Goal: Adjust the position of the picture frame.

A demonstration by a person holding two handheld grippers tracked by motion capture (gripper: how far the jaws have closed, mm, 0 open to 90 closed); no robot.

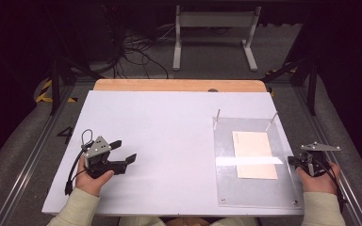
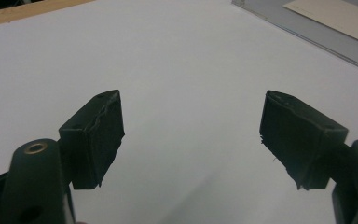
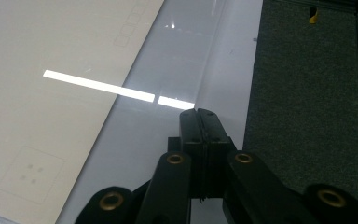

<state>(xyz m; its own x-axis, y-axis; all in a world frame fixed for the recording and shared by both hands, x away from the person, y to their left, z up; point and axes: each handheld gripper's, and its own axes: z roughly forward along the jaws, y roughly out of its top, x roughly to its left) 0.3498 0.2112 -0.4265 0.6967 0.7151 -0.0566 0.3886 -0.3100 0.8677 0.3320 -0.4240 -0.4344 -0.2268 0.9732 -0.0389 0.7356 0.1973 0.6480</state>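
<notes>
both tools are empty, the left gripper (image 1: 125, 152) spread at lower left, the right gripper (image 1: 294, 161) pinched together beside the clear sheet (image 1: 226, 141), which looks stiff, slippery and best nipped at its edge.

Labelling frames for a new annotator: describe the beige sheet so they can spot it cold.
Start at the white rectangular tabletop and go to its right half, where a clear acrylic plate with corner screws lies flat. The beige rectangular paper sheet lies within that plate's outline, toward its middle. It is the lone tan patch there, crossed by a bright strip of glare, with faint printed boxes.
</notes>
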